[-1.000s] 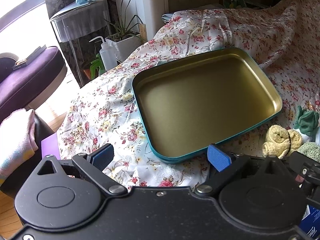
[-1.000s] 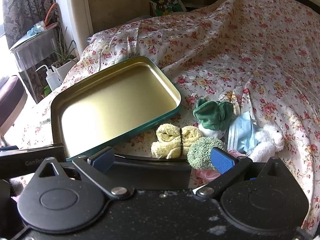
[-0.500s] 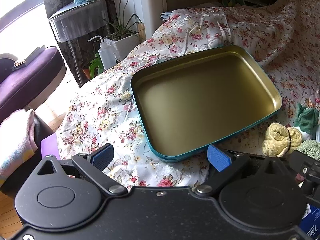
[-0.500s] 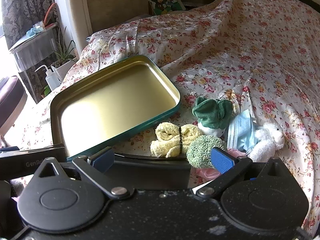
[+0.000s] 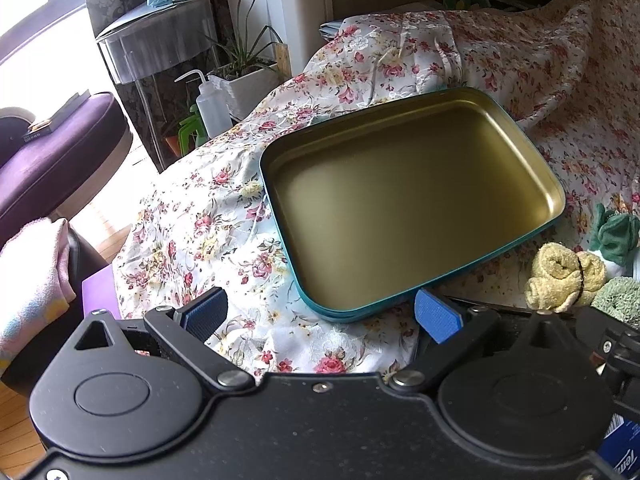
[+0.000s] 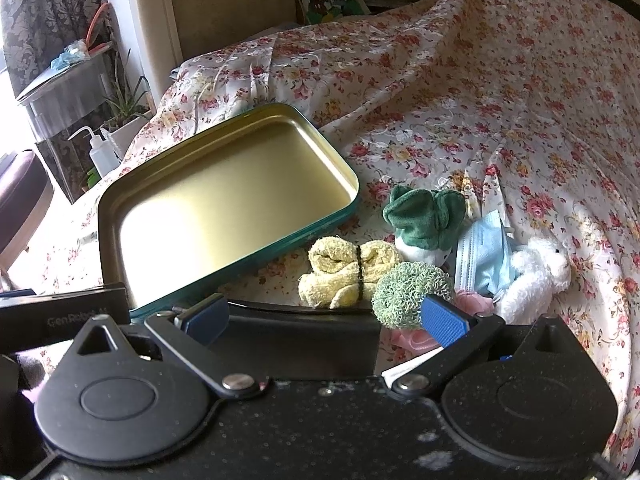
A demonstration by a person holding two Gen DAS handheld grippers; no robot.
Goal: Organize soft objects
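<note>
A teal tin tray point(image 5: 520, 136) with a bare gold inside lies on the floral bedspread; it also shows in the right wrist view point(image 6: 320, 128). Soft things lie in a cluster right of it: a yellow rolled towel point(image 6: 348, 268), a green fuzzy ball point(image 6: 408, 294), a dark green plush point(image 6: 424, 218), a blue face mask point(image 6: 484, 256), a white plush point(image 6: 536, 272) and a pink item point(image 6: 412, 338), partly hidden. My left gripper point(image 5: 322, 314) is open and empty at the tray's near edge. My right gripper point(image 6: 322, 318) is open and empty, just short of the towel and ball.
A black flat object point(image 6: 296, 344) lies between the right gripper's fingers, under them. Left of the bed stand a purple seat point(image 5: 52, 152), a clear side table point(image 5: 160, 48), a squeeze bottle point(image 5: 210, 106) and a potted plant point(image 5: 248, 76). The bedspread point(image 6: 500, 100) rises behind.
Both grippers have shifted only slightly; the tray sits a little lower and nearer in the left view. Both stay open and empty.
</note>
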